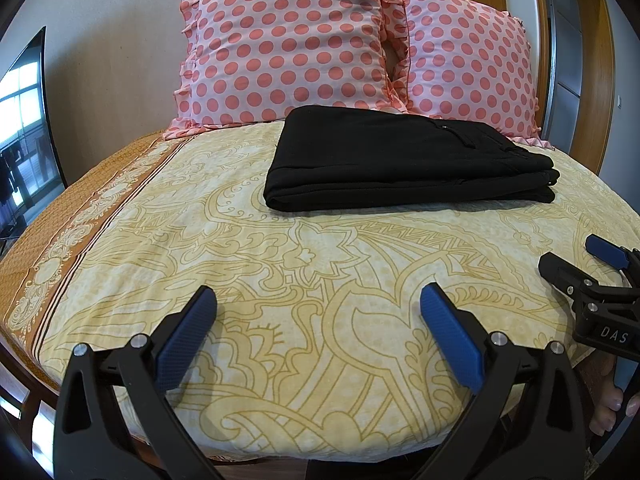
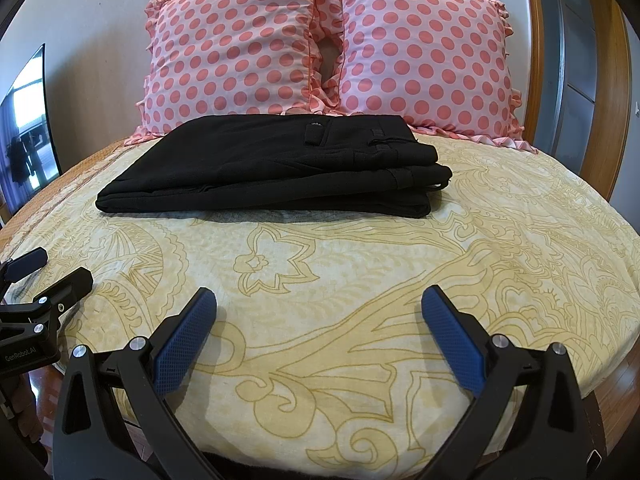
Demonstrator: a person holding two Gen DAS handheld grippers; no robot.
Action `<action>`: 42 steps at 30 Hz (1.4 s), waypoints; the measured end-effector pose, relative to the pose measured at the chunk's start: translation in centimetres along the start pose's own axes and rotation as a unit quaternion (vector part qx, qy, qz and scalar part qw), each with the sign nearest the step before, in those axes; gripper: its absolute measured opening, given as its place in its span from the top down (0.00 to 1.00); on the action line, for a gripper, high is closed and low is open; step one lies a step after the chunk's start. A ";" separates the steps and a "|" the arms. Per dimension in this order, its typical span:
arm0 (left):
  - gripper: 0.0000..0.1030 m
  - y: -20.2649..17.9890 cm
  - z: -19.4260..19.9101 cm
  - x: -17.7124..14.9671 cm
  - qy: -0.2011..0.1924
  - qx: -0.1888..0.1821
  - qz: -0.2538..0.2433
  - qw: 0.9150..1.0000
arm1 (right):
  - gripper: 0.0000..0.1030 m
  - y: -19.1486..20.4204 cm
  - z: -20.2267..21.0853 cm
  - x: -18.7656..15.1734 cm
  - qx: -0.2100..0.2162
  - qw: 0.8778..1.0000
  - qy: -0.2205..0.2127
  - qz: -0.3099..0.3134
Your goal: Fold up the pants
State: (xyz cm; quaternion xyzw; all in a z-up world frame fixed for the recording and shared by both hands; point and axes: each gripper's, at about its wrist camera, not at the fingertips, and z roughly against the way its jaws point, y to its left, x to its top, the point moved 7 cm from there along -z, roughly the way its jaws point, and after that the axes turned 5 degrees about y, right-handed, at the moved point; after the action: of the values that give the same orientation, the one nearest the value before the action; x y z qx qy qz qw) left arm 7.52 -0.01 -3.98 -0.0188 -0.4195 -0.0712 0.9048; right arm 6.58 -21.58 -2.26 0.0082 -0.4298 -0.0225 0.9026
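The black pants lie folded in a flat stack on the yellow patterned bed, just in front of the pillows; they also show in the right wrist view. My left gripper is open and empty, held over the near part of the bed, well short of the pants. My right gripper is open and empty too, beside the left one and equally far from the pants. The right gripper shows at the right edge of the left view; the left gripper shows at the left edge of the right view.
Two pink polka-dot pillows lean on the wall behind the pants. A dark TV screen stands at the left. A wooden door frame is at the right. The bed's near edge is below the grippers.
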 end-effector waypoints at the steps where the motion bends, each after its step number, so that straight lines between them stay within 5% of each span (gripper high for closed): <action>1: 0.02 0.0 0.0 0.0 0.000 0.000 0.000 1.000 | 0.01 0.0 0.0 0.0 0.000 1.000 0.000 0.000; 42: 0.02 0.3 -0.2 0.1 0.007 0.007 0.009 1.000 | 0.01 0.0 0.0 0.0 0.001 1.000 0.001 0.001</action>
State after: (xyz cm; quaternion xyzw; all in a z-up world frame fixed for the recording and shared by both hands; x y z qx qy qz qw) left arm 7.79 0.27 -4.05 -0.0153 -0.4136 -0.0603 0.9083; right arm 6.60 -21.62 -2.25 0.0088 -0.4286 -0.0211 0.9032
